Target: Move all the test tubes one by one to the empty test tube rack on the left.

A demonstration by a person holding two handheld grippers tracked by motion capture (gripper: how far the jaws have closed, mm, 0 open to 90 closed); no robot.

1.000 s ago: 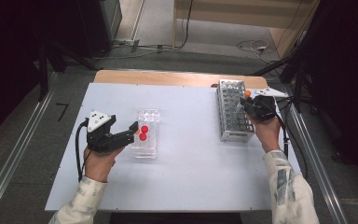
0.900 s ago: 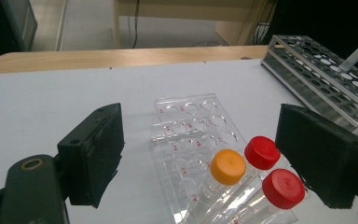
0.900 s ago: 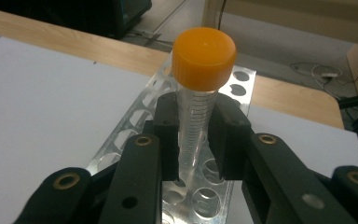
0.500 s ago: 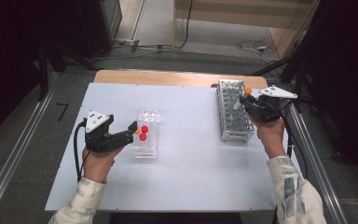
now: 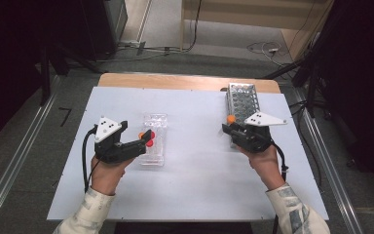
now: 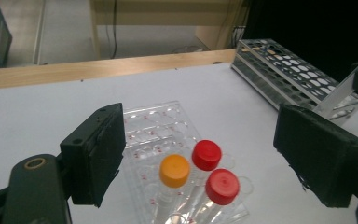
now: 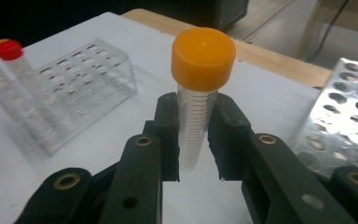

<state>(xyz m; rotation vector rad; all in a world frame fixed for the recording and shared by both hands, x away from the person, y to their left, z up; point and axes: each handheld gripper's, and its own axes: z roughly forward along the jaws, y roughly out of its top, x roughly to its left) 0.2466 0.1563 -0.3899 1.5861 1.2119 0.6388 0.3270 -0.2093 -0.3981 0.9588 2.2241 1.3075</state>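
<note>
Gripping the orange-capped clear plastic tube point(image 7: 196, 107) upright, right gripper point(image 7: 195, 140) needed a vertical approach toward the clear plastic rack point(image 5: 154, 138) at centre-left; left gripper point(image 6: 214, 154) stood open.

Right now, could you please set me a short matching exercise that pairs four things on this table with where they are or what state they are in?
Things:
1. orange-capped tube
2. left gripper
3. clear rack
4. metal rack

States or places:
A. lies at the table's right side, its holes unfilled as far as shows
B. holds two red-capped tubes and one with an orange cap
C. clamped upright in the jaws of the right gripper
D. jaws wide apart, nothing between them, beside the clear rack

Pairs: 1-C, 2-D, 3-B, 4-A
</note>
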